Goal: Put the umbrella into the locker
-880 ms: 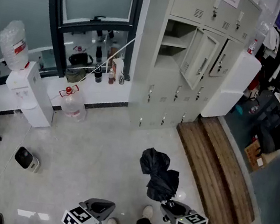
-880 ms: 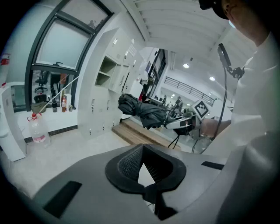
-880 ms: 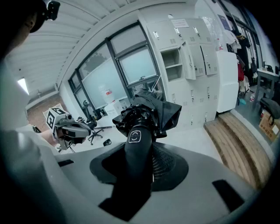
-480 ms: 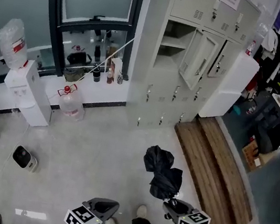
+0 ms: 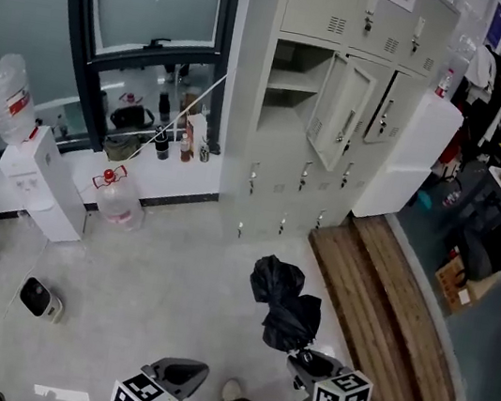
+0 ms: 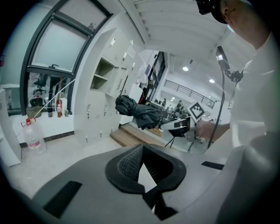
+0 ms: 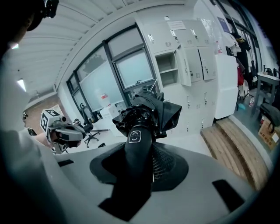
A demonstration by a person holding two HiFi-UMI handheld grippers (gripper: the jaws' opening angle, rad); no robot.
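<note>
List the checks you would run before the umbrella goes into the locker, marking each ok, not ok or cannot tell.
1. Grip: right tool shut on the umbrella handle: ok.
2. Fold: umbrella collapsed, though loosely bunched: ok.
3. Access: locker door swung open: ok.
4. Space: open compartment looks empty where visible: ok.
5. Spare hand: left tool shut, holding nothing: ok.
6. Reach: locker stands across the floor from the person: not ok.
</note>
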